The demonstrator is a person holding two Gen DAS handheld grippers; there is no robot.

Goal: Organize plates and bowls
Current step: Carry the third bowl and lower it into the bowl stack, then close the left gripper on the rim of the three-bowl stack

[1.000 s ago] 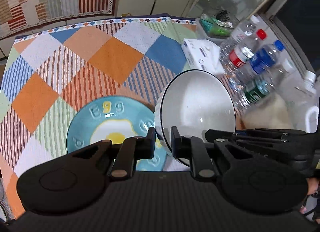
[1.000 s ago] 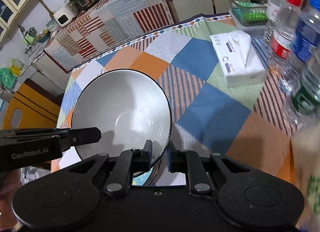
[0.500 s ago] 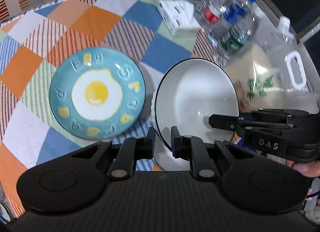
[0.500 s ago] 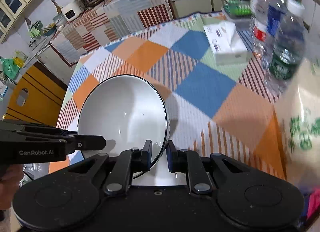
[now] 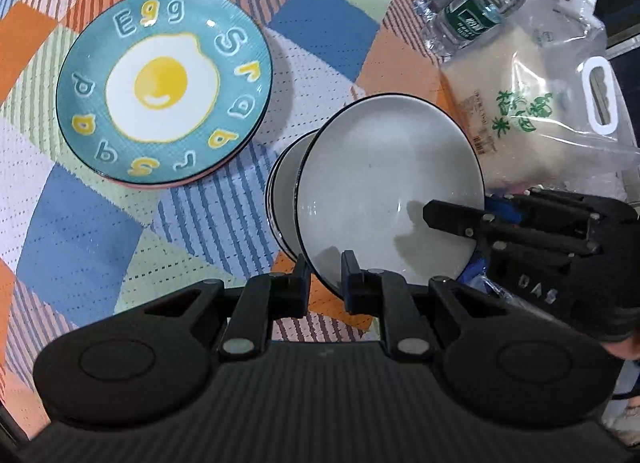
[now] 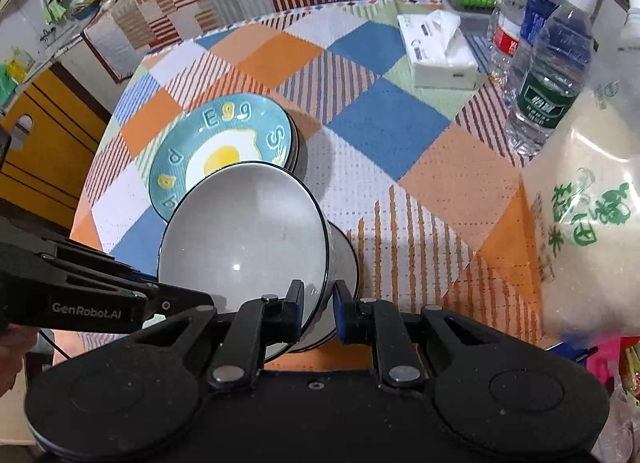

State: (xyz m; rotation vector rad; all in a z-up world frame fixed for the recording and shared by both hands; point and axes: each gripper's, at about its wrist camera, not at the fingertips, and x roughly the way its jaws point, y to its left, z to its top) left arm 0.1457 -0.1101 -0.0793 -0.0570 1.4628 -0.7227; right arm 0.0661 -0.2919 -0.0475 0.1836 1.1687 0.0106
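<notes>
A white bowl (image 5: 384, 191) with a dark rim is held tilted by both grippers. My left gripper (image 5: 325, 277) is shut on its near rim. My right gripper (image 6: 318, 305) is shut on the opposite rim, and it shows in the left wrist view (image 5: 460, 219). The bowl (image 6: 244, 239) hangs just above a stack of like bowls (image 5: 282, 191) on the table (image 6: 344, 259). A teal plate with a fried-egg picture (image 5: 160, 83) tops a stack of plates to the left (image 6: 224, 143).
A bag of rice (image 5: 532, 111) lies right of the bowls (image 6: 584, 223). Several water bottles (image 6: 548, 59) and a tissue box (image 6: 440, 51) stand at the far right of the checked tablecloth (image 6: 384, 119). The table edge is near me.
Both grippers have carried the bowl back toward me and downward, so it now hangs over the stack of bowls. The egg plate now shows in the right wrist view.
</notes>
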